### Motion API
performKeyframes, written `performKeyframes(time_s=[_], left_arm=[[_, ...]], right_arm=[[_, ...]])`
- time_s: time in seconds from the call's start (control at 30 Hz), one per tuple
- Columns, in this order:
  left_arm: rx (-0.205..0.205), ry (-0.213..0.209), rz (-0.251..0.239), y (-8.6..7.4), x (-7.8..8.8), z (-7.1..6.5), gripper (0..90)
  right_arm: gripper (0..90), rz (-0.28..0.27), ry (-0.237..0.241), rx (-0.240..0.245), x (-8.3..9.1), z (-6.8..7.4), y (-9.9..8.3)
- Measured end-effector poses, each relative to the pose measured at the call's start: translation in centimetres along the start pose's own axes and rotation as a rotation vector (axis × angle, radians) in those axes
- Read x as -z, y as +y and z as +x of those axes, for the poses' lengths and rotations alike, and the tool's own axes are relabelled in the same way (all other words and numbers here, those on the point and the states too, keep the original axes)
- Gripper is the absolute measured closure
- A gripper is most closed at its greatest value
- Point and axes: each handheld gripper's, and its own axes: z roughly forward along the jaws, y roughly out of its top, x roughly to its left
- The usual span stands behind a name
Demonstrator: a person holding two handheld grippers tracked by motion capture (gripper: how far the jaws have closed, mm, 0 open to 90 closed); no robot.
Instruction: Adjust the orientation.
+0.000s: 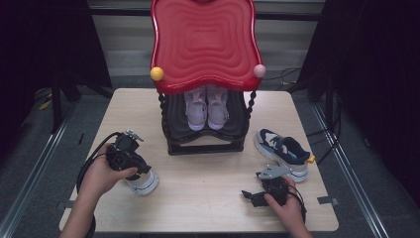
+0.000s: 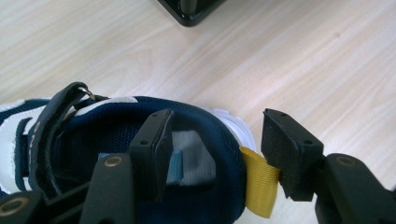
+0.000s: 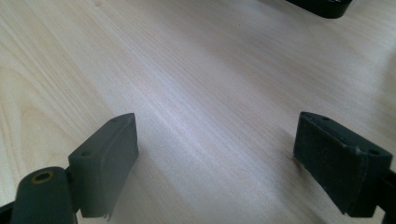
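Navy sneaker heel (image 2: 205,140) between parted left gripper (image 2: 215,149) fingers, seemingly untouched.

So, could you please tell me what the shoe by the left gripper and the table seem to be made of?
Shoe: navy mesh fabric, judging by its fine weave, with a yellow woven heel loop. Table: pale wood or a wood-look laminate, matte, with visible grain lines.

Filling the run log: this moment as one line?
left gripper: open, astride navy shoe heel | right gripper: open, above table | second shoe: untouched
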Motion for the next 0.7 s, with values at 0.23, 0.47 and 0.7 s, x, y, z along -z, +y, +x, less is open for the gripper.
performKeyframes(time_s=[0.23, 0.47, 0.7], left_arm=[[-0.018, -0.044, 0.115, 0.2, -0.6, 0.0, 42.1], [-0.021, -0.054, 0.187, 0.4, -1.7, 0.1, 43.8], [-0.016, -0.063, 0.232, 0.5, -2.3, 0.2, 46.0]], right_arm=[[13.2, 0.002, 0.000, -0.003, 0.0, 0.0, 0.0], [13.2, 0.002, 0.000, -0.002, 0.0, 0.0, 0.0], [13.2, 0.002, 0.000, -0.002, 0.0, 0.0, 0.0]])
